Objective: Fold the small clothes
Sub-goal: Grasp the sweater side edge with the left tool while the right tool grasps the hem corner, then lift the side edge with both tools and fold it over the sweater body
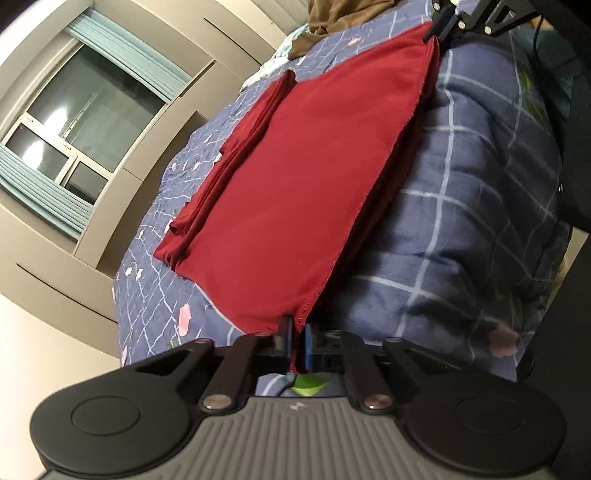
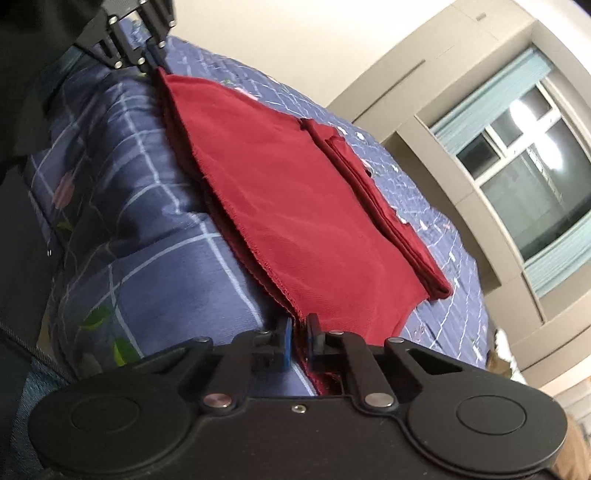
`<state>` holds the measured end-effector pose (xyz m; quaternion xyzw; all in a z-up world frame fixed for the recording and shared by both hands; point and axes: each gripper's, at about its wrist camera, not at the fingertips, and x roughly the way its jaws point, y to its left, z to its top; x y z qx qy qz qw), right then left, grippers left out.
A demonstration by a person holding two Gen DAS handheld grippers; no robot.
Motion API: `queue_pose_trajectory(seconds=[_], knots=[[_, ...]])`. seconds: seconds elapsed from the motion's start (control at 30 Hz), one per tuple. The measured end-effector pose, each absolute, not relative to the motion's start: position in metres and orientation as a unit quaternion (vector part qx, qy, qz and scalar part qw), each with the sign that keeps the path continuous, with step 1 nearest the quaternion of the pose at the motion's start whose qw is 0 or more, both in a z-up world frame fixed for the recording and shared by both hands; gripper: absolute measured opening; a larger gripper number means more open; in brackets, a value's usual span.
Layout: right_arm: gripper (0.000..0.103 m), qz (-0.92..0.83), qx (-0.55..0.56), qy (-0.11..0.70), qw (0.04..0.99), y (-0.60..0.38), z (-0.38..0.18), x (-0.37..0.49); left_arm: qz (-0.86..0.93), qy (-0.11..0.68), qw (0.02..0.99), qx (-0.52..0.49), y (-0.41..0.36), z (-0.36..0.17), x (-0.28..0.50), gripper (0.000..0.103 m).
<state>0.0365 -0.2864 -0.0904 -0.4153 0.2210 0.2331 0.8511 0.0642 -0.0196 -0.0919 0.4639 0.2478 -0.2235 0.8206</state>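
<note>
The red garment (image 1: 295, 177) lies flat on the blue checked quilt (image 1: 461, 221), its far side already folded into a narrow band; by the look of it, the near-to-far fold is still to do. The left gripper (image 1: 297, 332) and right gripper (image 2: 300, 332) each pinch a near-edge corner, jaws clamped on cloth, angled down toward the bed.

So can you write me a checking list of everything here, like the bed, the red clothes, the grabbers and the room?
Surface: blue checked quilt with flower print, covering a bed.
Job's things: red garment lying flat, partly folded, near edge at the bed's side.
Clutter: brown cloth at the far end.
Grippers: left gripper and right gripper each shut on a corner of the garment's near edge.
Cables: nothing seen.
Surroundings: window with blue blinds, beige walls.
</note>
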Motion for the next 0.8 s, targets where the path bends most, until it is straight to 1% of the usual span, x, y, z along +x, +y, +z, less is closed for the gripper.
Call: queue_pose_trajectory(seconds=[0.17,0.37,0.57,0.67,0.8], knots=[[0.005,0.229,-0.370,0.233,0.870,-0.289,-0.073,0.047,-0.220,0.254,0.839,0.428,-0.015,-0.074,0.073,0.003],[0.005,0.224,-0.348,0.224,0.883,-0.294,-0.046,0.063,-0.192,0.253,0.870,0.376,-0.011,-0.035,0.096,0.002],[0.004,0.211,-0.367,0.202,0.883,-0.291,-0.022,0.082,-0.177,0.257,0.892,0.327,-0.008,-0.006,0.121,0.002],[0.004,0.196,-0.387,0.184,0.882,-0.287,-0.005,0.108,-0.164,0.262,0.902,0.300,-0.008,0.008,0.140,0.002],[0.004,0.185,-0.404,0.163,0.881,-0.285,0.018,0.156,-0.144,0.267,0.918,0.258,-0.003,0.034,0.185,0.002]])
